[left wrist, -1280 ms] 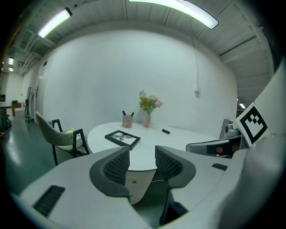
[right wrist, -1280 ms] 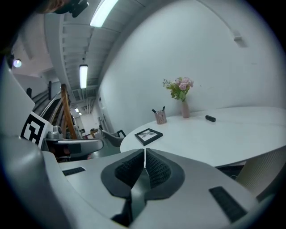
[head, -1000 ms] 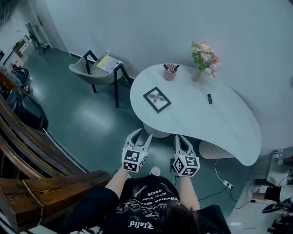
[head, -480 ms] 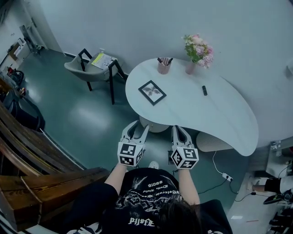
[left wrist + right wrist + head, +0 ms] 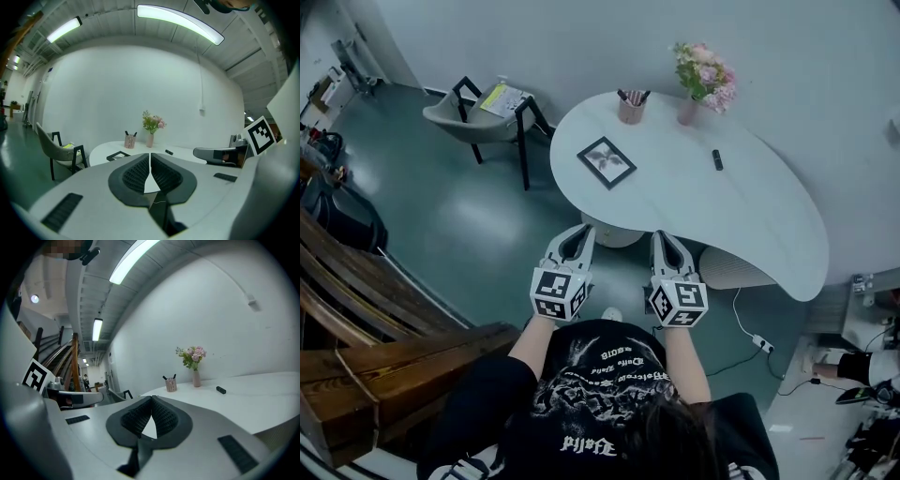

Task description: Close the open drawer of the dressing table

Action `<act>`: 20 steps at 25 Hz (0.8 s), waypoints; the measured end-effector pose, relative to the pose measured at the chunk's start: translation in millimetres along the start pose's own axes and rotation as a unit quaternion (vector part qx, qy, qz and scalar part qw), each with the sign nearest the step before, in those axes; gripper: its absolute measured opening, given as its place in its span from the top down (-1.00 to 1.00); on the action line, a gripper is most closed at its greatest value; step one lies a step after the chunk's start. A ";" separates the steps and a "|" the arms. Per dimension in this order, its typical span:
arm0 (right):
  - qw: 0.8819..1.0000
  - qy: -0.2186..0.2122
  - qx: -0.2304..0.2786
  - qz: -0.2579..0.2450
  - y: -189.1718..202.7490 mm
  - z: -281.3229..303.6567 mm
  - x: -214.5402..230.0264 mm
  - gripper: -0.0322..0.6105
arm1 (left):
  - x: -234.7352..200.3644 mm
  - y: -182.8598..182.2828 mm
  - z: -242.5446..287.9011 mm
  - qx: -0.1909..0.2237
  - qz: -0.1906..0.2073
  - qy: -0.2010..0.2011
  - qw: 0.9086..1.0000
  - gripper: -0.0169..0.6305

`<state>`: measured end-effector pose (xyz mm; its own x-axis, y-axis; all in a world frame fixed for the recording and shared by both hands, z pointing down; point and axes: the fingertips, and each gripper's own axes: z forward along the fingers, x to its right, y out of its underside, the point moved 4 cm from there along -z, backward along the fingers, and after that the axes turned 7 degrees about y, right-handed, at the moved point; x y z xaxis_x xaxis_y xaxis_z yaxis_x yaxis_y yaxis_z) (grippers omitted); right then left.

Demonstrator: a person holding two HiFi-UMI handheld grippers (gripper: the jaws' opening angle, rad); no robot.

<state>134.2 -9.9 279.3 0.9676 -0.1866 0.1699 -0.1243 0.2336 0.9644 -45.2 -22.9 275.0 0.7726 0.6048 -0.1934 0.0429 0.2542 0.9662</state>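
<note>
Ahead of left tongs [image 5: 583, 230] and right tongs [image 5: 662, 235] stands the dressing table [image 5: 741, 211].

left tool [image 5: 584, 230] jaws just closed on nothing, right tool [image 5: 661, 235] jaws together, both side by side

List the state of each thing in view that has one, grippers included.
Left gripper: shut, jaws just closed, nothing between them.
Right gripper: shut, empty.
Picture frame: lying flat on the table.
Vase of flowers: upright.
Pen cup: upright, pens inside.
Chair: upright, papers on its seat.
Drawer: cannot be made out under the tabletop.
</note>
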 end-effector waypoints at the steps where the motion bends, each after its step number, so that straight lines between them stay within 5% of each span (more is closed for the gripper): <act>1: 1.000 0.000 -0.002 -0.002 0.8 0.7 0.3 0.82 | 0.6 1.3 0.2 -0.003 0.001 0.000 1.000 0.85; 20: 1.000 -0.002 -0.012 -0.023 13.9 -2.8 13.9 0.82 | 13.0 17.4 5.4 -0.013 0.018 -0.014 1.000 0.86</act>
<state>146.5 -6.6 294.5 0.9714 -0.2016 0.1255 -0.0737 0.2465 0.9663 -30.9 -14.7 290.2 0.7905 0.5931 -0.1527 -0.0026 0.2526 0.9676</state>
